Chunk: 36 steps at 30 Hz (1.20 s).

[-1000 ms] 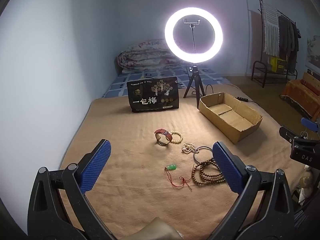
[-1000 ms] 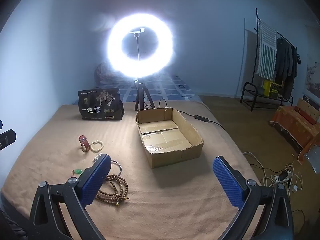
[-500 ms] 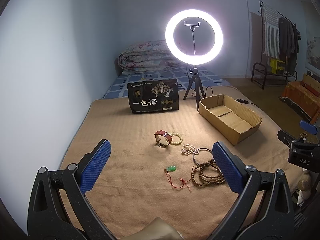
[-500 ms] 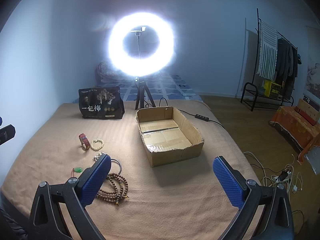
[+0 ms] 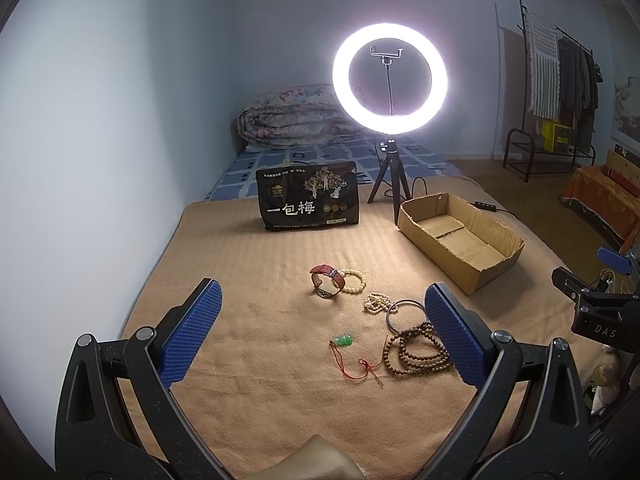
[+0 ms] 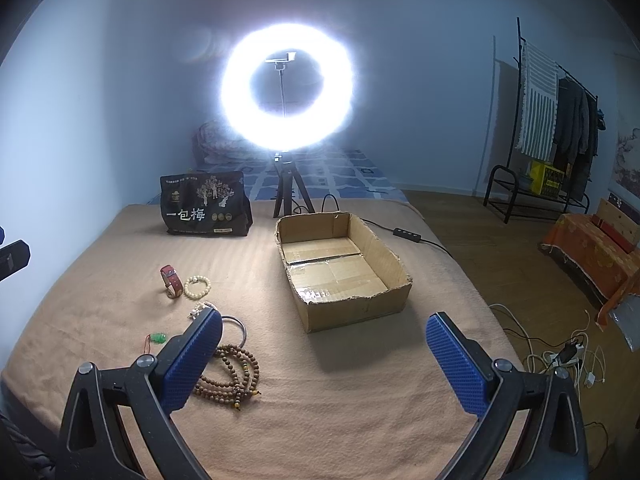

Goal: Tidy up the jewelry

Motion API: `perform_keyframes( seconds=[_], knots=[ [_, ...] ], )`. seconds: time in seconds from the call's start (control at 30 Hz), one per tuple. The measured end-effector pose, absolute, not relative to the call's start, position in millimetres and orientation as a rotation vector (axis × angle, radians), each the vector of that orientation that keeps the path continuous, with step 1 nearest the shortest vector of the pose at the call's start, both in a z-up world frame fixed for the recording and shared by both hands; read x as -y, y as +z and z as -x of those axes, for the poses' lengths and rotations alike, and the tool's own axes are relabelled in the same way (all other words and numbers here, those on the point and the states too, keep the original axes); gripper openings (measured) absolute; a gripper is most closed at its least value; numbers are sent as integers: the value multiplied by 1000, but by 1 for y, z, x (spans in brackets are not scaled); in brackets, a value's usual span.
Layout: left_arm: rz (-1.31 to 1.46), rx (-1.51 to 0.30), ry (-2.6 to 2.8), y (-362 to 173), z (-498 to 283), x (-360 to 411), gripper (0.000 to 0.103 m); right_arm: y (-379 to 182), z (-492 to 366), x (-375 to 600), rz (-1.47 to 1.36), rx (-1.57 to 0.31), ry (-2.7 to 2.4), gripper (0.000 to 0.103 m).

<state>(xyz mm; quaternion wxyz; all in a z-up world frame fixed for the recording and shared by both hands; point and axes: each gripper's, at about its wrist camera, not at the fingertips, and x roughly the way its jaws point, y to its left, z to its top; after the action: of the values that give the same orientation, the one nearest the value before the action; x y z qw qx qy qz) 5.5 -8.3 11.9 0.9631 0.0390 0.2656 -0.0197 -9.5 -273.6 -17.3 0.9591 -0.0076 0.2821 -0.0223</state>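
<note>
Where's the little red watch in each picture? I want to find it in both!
Left wrist view: the red watch lies near the middle of the picture, on the blanket, touching the cream bead bracelet on its right.
Right wrist view: the red watch is left of middle, same bracelet beside it.
Shared landmark: the cardboard box, to the watch's right.

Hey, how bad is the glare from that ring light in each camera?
Left wrist view: the ring light is bright but crisp, its phone clamp clear. Right wrist view: it blooms into haze, washing out the wall; the cardboard box stays readable.
</note>
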Motion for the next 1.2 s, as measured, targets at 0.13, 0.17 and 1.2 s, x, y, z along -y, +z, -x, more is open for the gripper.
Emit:
perform_keyframes(
  seconds=[0.13, 0.17, 1.2],
  knots=[
    [-76, -538, -39, 16, -9, 9, 103, -18, 10, 274, 15, -573, -46, 103],
    [-76, -538, -39, 17, -10, 10, 103, -18, 9, 274, 15, -573, -46, 103],
    [-73, -523, -50, 13, -3, 11, 103, -18, 9, 271, 15, -580, -30, 103]
  ],
)
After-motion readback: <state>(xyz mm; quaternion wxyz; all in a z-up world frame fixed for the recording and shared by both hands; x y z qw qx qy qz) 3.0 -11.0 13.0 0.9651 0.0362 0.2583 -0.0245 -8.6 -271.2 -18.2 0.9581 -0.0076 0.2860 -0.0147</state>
